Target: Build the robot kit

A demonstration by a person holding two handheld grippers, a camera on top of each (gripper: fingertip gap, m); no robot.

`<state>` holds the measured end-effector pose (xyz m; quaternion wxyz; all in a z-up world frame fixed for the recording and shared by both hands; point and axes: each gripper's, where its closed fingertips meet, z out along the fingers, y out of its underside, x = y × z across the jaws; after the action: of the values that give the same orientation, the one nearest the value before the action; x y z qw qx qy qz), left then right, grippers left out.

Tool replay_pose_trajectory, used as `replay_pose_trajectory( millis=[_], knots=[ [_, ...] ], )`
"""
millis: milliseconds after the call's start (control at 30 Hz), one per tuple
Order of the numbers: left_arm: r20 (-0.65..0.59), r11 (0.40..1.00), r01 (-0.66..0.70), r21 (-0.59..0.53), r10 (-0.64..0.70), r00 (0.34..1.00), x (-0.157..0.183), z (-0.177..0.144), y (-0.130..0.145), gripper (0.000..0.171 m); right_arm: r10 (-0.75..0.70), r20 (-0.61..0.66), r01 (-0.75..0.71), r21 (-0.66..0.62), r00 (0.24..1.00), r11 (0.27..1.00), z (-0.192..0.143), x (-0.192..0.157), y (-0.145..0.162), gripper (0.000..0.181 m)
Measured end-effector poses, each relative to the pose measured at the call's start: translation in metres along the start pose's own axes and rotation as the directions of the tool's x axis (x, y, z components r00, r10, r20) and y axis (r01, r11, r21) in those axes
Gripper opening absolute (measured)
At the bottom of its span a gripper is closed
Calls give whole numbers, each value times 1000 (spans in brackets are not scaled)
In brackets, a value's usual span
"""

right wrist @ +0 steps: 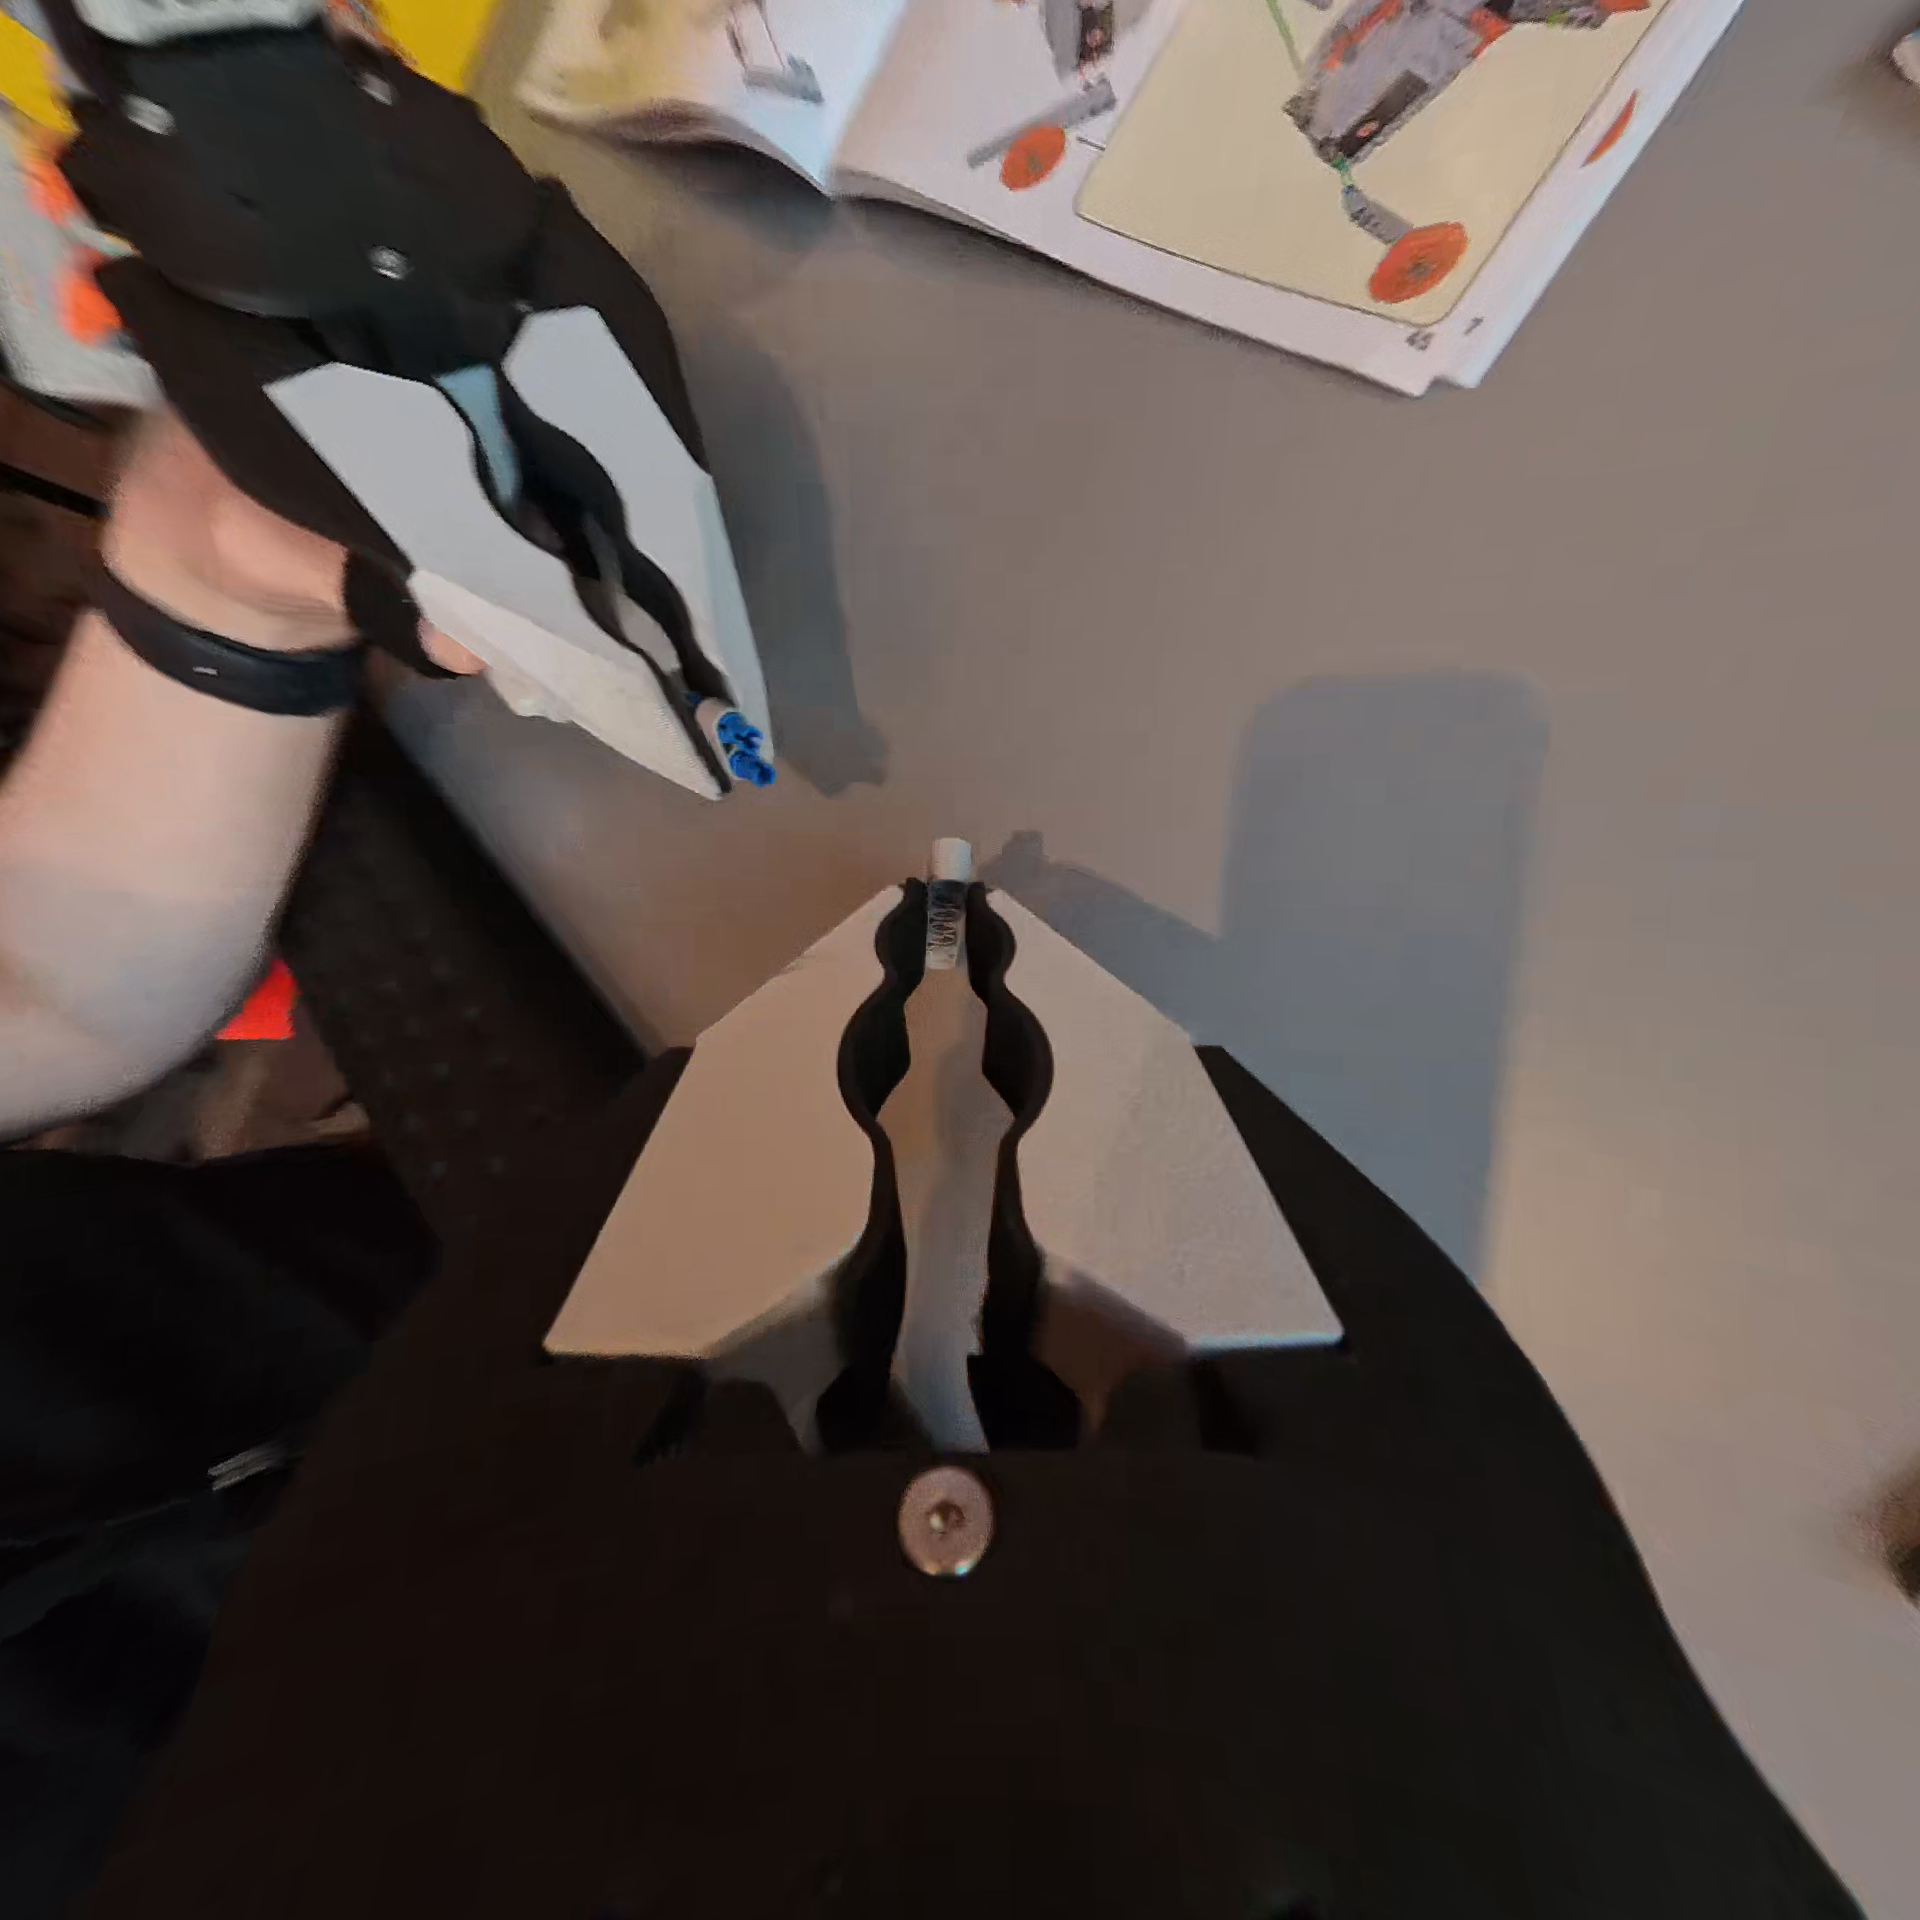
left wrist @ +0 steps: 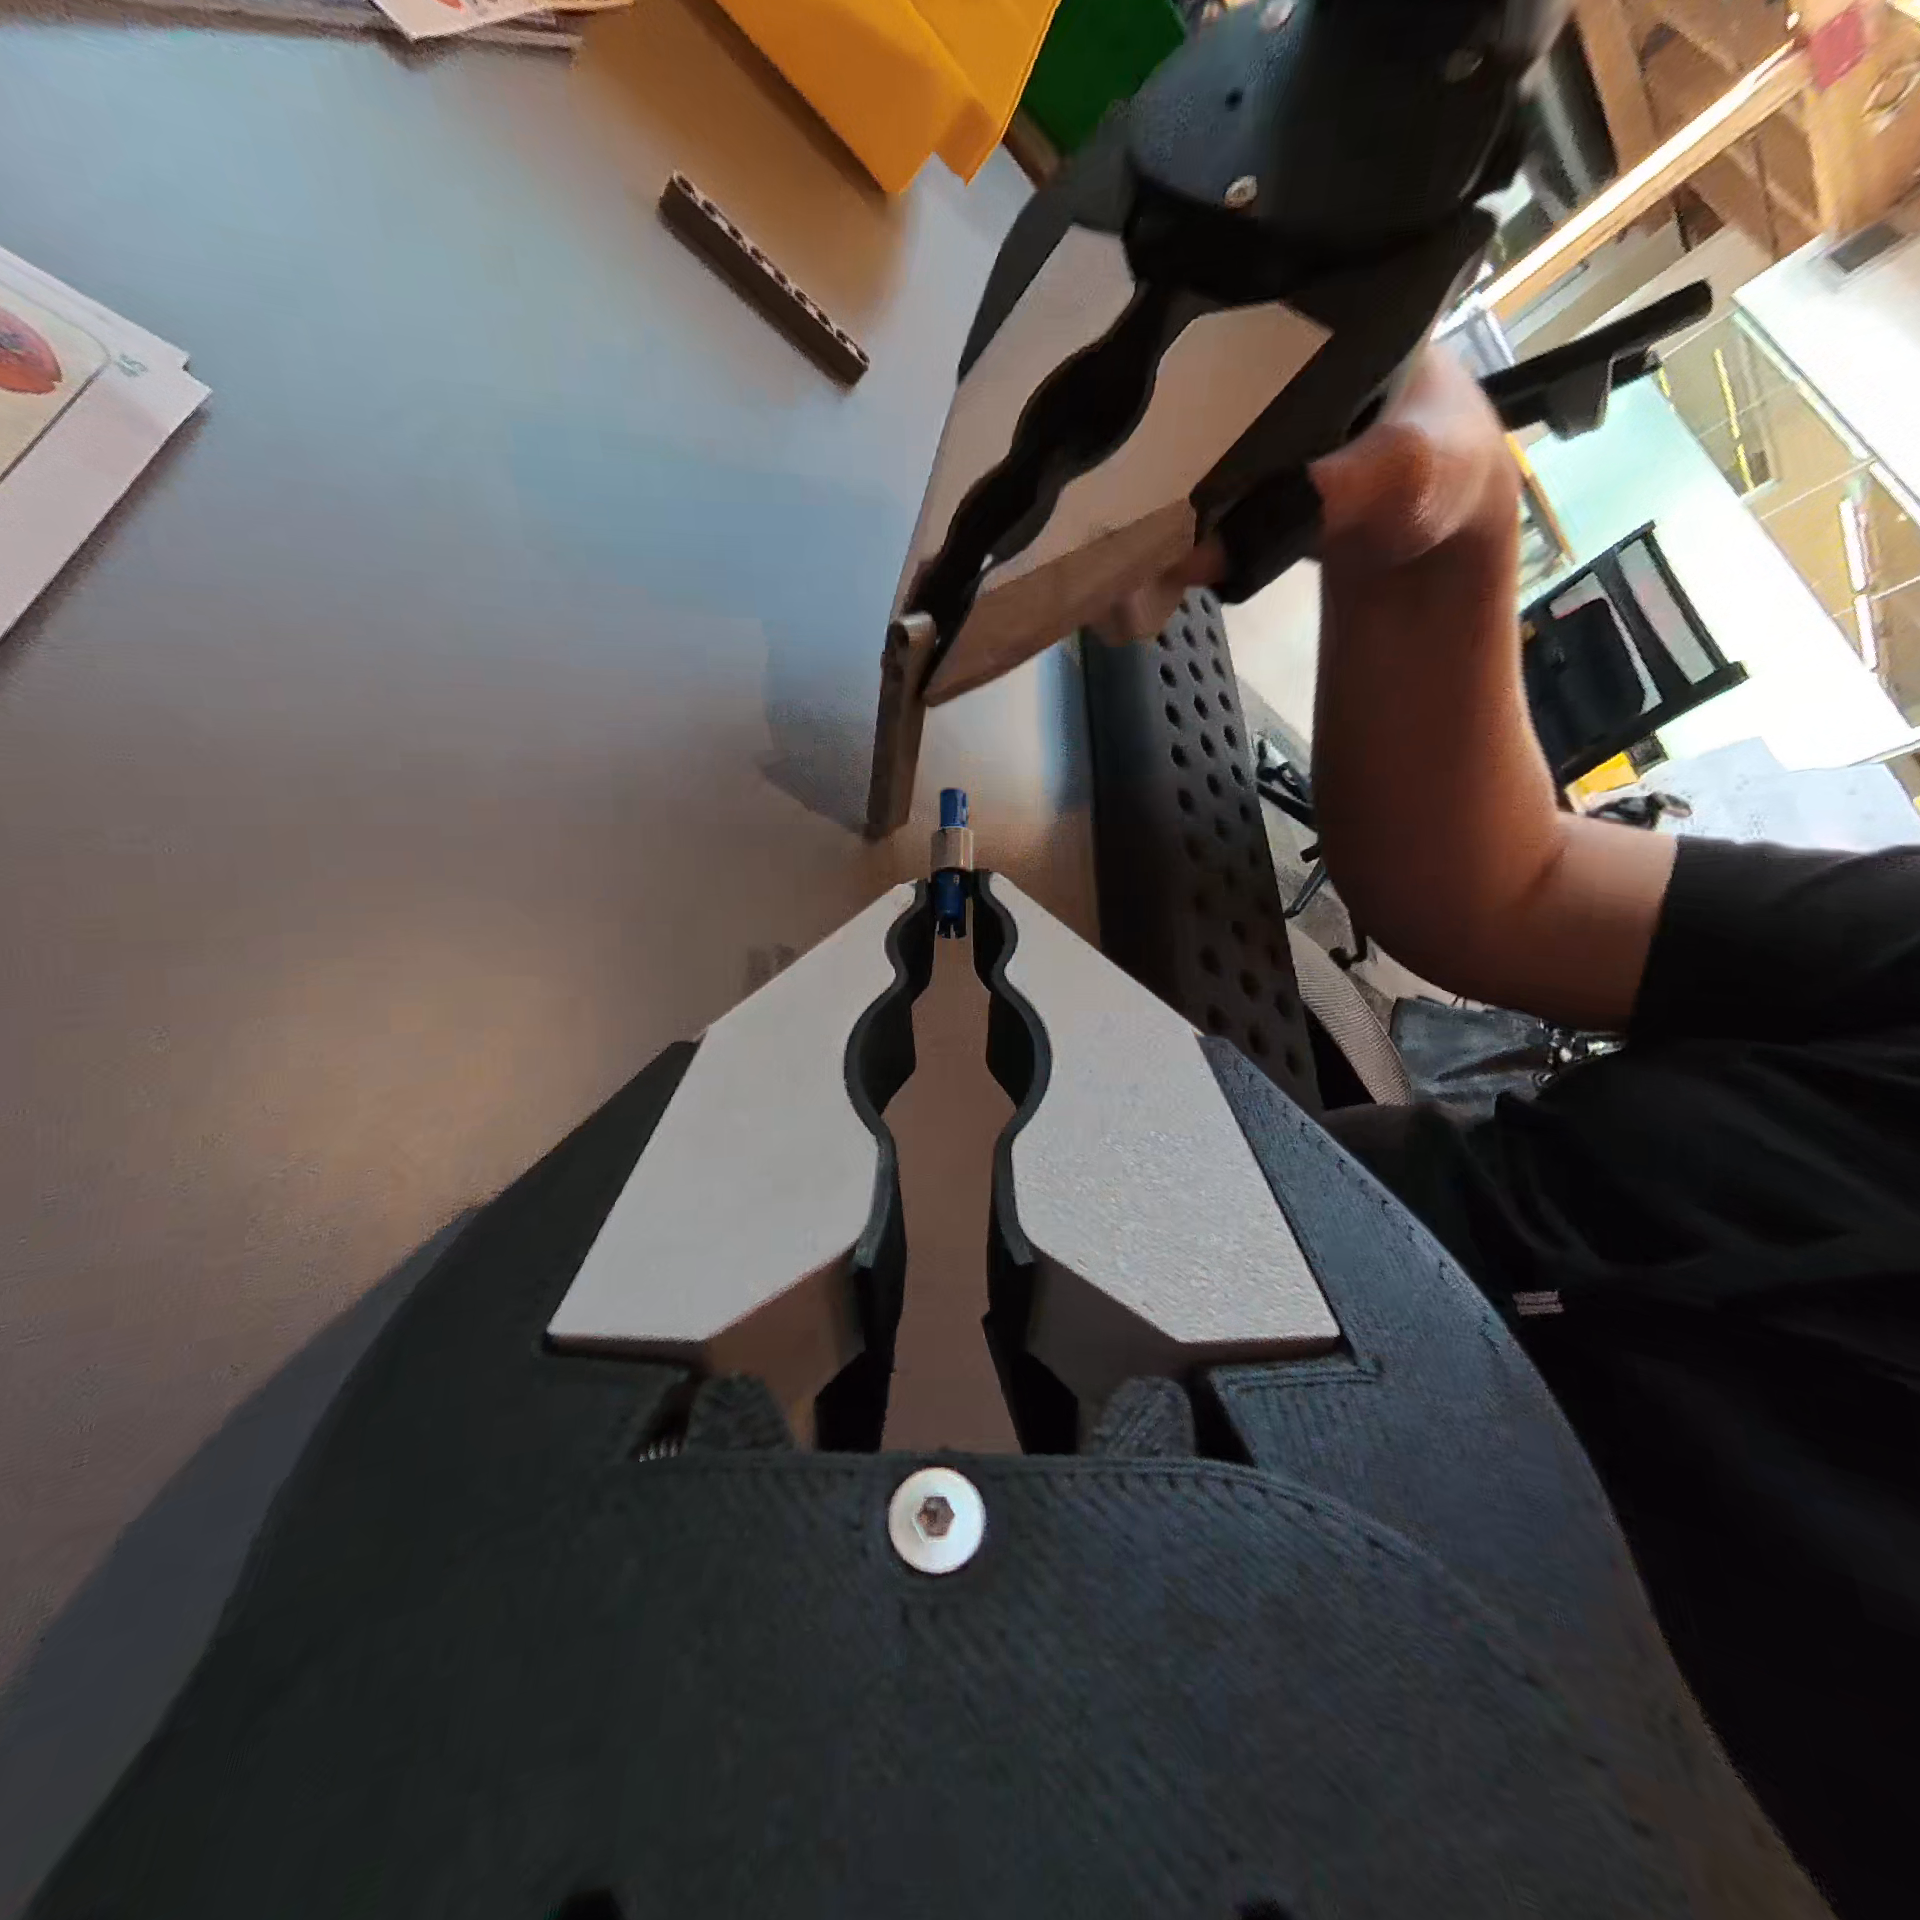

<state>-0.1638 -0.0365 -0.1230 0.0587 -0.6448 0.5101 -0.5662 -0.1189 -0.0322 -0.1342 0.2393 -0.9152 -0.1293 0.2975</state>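
My left gripper point(left wrist: 951, 888) is shut on a small blue pin with a grey bush point(left wrist: 951, 854), which sticks out past the tips. The pin's tip is just right of the lower end of a light grey holed beam point(left wrist: 896, 727). In the left wrist view, my right gripper point(left wrist: 925, 634) holds that beam by its upper end, and the beam hangs down to the grey table point(left wrist: 416, 727). In the right wrist view, my right gripper point(right wrist: 945, 894) is shut on the grey beam point(right wrist: 948, 920), seen end-on. The left gripper point(right wrist: 717, 748) shows at the upper left with the blue pin point(right wrist: 746, 750).
A dark grey holed beam point(left wrist: 764, 275) lies on the table farther back. A yellow bin point(left wrist: 904, 73) and a green bin point(left wrist: 1101, 52) stand behind it. An open picture booklet point(right wrist: 1247, 156) lies on the table. A black perforated chair back point(left wrist: 1184, 831) is beside the table edge. The grippers' ends are close to 5 cm from one another.
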Motion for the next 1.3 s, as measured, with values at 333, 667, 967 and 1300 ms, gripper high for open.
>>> replay_pose_trajectory(
  millis=[333, 667, 967, 1300],
  knots=[
    [38, 998, 20, -62, -17, 999, -1, -3, 12, 6, -251, -413, 49, -442, 875, 896, 12, 46, 3, 5],
    [-5, 996, 13, -84, -13, 1000, 5, -4, 13, 6, -566, -200, 573, -28, 800, 819, 4, -19, -24, 25],
    [-128, 985, -10, -170, -12, 992, 27, 4, 29, 6, -866, -197, 885, 18, 460, 466, 15, -69, 3, 22],
    [-156, 988, 17, -156, -41, 987, 28, 3, 27, 5, -885, -231, 907, -30, 403, 421, 20, -68, 7, 11]
  ],
)
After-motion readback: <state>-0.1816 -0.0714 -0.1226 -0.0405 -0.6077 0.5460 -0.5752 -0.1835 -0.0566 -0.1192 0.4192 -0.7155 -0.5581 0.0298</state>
